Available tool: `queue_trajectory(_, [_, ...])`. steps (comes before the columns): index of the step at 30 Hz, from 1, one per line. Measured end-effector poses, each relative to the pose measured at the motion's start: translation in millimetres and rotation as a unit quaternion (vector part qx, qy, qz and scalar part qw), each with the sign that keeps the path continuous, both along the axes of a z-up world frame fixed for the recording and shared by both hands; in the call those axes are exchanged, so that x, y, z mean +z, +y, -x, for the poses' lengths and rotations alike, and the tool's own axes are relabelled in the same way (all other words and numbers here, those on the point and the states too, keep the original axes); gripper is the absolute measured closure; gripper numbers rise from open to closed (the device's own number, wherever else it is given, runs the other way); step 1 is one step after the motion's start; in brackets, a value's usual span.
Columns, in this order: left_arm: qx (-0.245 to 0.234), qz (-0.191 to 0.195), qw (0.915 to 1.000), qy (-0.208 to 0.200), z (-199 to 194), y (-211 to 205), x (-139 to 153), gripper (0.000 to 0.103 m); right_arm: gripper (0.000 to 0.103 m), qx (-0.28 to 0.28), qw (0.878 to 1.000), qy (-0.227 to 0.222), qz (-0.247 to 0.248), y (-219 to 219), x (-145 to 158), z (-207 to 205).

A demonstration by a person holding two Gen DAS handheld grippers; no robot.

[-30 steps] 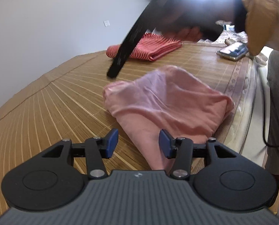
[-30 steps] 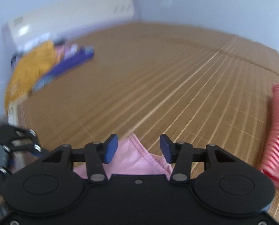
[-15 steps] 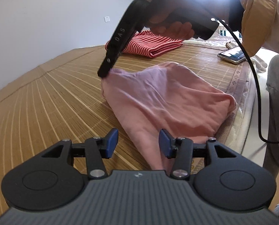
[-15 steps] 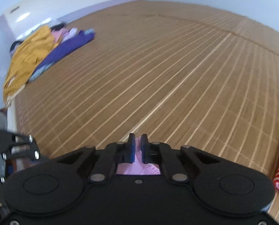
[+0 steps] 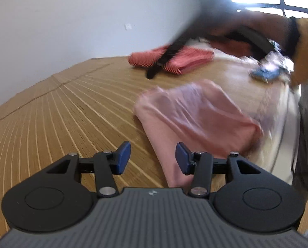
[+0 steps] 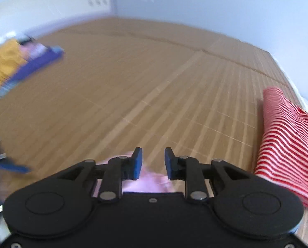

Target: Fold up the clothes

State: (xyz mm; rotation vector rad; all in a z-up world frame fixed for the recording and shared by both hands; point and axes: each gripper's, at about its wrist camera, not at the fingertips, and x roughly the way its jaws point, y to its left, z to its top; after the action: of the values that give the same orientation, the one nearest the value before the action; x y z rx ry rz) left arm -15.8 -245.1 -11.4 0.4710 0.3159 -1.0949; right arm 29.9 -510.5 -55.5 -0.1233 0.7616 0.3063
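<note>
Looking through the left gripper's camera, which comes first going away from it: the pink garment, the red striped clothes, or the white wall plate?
1. Pink garment: just ahead of the left gripper, slightly right.
2. Red striped clothes: folded farther back on the bamboo mat.
3. White wall plate: on the back wall, farthest.

My left claw was matt black plastic with blue rubbery pads and bright metal screws. The pink garment looked like soft, thin cloth, creased. The mat under it was slatted bamboo, faintly glossy. The striped garment was ribbed-looking cloth, red and white.
</note>
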Motion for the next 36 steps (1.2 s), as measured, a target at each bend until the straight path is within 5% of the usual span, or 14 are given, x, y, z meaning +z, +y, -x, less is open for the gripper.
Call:
queue_trajectory(4, [0.007, -0.016, 0.9995, -0.025, -1, -14, -2, 0.048, 0.077, 0.014, 0.999, -0.029, -0.012, 7, 10, 35])
queue_trajectory(9, [0.013, -0.061, 0.9958, -0.066, 5, -30, -19, 0.048, 0.077, 0.018, 0.998, -0.024, 0.060, 22, -32, 55])
queue_trajectory(14, [0.017, -0.053, 0.9975, -0.044, -1, -25, -18, 0.048, 0.077, -0.050, 0.997, -0.015, 0.055, -27, -39, 100])
queue_trajectory(17, [0.013, -0.058, 0.9965, -0.059, 5, -29, -9, 0.048, 0.077, -0.086, 0.996, -0.028, 0.011, -34, -28, 117])
queue_trajectory(22, [0.002, -0.059, 0.9962, -0.064, 9, -34, -2, 0.048, 0.075, -0.016, 0.997, -0.063, -0.046, 2, -15, 133])
queue_trajectory(26, [0.007, -0.082, 0.9941, -0.070, 6, -38, -16, 0.048, 0.074, 0.005, 0.999, -0.034, 0.018, 25, -36, 124])
queue_trajectory(29, [0.014, -0.073, 0.9957, -0.055, 2, -27, -18, 0.048, 0.071, -0.021, 0.998, -0.017, 0.049, 10, -40, 138])
queue_trajectory(36, [0.037, -0.100, 0.9930, -0.051, -2, 4, -15, 0.048, 0.067, -0.102, 0.994, -0.020, -0.018, -29, -29, 172])
